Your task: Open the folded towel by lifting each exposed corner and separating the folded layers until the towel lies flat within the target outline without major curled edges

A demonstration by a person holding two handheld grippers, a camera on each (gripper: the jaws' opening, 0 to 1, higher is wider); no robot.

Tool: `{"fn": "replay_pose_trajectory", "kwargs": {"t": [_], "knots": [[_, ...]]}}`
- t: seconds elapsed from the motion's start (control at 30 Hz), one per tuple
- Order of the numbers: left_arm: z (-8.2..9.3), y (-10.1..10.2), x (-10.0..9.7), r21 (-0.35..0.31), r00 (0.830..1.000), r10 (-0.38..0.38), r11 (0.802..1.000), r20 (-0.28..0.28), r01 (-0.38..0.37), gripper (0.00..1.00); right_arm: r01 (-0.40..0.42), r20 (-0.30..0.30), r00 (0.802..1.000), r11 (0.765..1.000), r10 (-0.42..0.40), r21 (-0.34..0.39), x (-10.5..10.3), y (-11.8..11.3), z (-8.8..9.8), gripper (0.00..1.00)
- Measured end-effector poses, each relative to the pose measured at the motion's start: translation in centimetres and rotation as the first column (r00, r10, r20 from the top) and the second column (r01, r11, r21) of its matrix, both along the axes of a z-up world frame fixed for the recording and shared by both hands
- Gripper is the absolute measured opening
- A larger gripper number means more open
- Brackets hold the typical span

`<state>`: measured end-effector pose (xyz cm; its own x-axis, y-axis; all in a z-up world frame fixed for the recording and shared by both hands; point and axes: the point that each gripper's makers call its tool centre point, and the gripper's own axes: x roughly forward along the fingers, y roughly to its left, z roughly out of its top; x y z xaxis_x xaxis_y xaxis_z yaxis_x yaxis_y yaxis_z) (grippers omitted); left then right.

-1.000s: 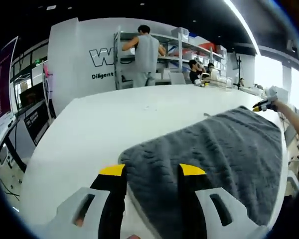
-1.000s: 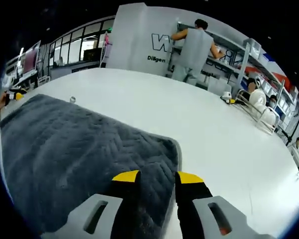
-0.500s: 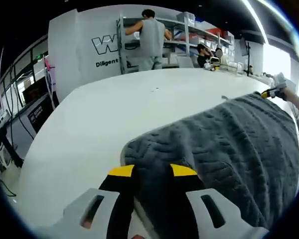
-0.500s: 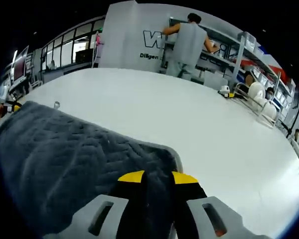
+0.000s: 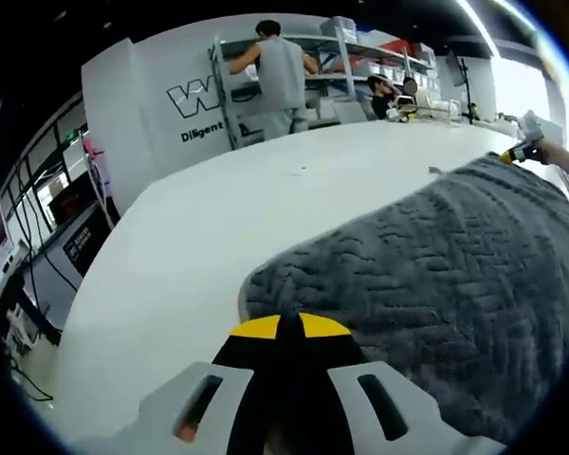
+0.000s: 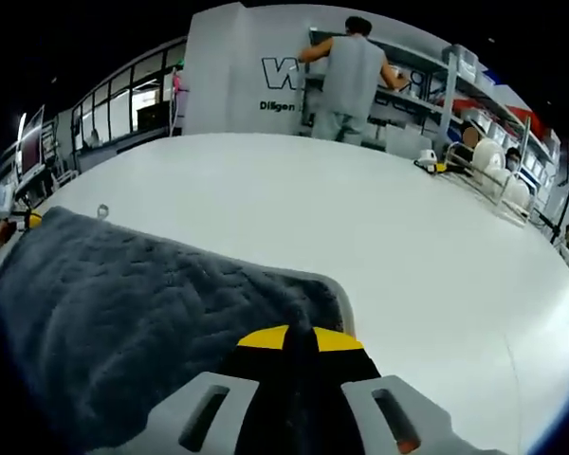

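Grey, thick and ribbed in a chevron weave, the towel (image 5: 436, 275) in the left gripper view lies draped over the white table (image 5: 199, 237), and one of its near corners sits pinched in the left hand-held gripper (image 5: 289, 327), whose yellow-tipped jaws are pressed together on the cloth. At the towel's far end the right hand-held gripper (image 5: 517, 152) shows small, held at another corner. The risk, as I judge it, is that a pinch this close to the hem slips when the corner is lifted, or that it has caught both folded layers so that nothing separates; I cannot tell how many layers are in the bite. Counted here: one towel, two grippers, one table, a shelving rack (image 5: 303, 57) well beyond the towel, one person standing at it and one seated further along.

In the right gripper view the same towel (image 6: 133, 294) spreads away from the camera, its near corner clamped between the closed jaws of the right hand-held gripper (image 6: 299, 338). A pale line, seemingly the target outline (image 6: 341, 289), skirts that corner. The left hand-held gripper (image 6: 14, 223) appears tiny at the towel's opposite end. If the two hands pull unevenly, the cloth could drag off the outline or the free edges could curl under. Counted: one towel, two grippers, one small round object (image 6: 102, 210) on the table just beyond the towel's far edge, one standing person by the rack.
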<state>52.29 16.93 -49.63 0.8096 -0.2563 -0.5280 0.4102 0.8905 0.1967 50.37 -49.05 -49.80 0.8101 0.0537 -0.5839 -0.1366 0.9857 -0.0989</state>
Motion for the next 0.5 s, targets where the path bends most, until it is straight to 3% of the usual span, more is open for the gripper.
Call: {"fn": "replay_pose_trajectory", "kwargs": {"t": [0.5], "knots": [[0.1, 1.8, 2.9, 0.051, 1.000, -0.027, 0.998, -0.014, 0.028, 0.06, -0.048, 0.016, 0.999, 0.998, 0.049, -0.040, 1.7, 0.8, 0.0, 0.05]]}}
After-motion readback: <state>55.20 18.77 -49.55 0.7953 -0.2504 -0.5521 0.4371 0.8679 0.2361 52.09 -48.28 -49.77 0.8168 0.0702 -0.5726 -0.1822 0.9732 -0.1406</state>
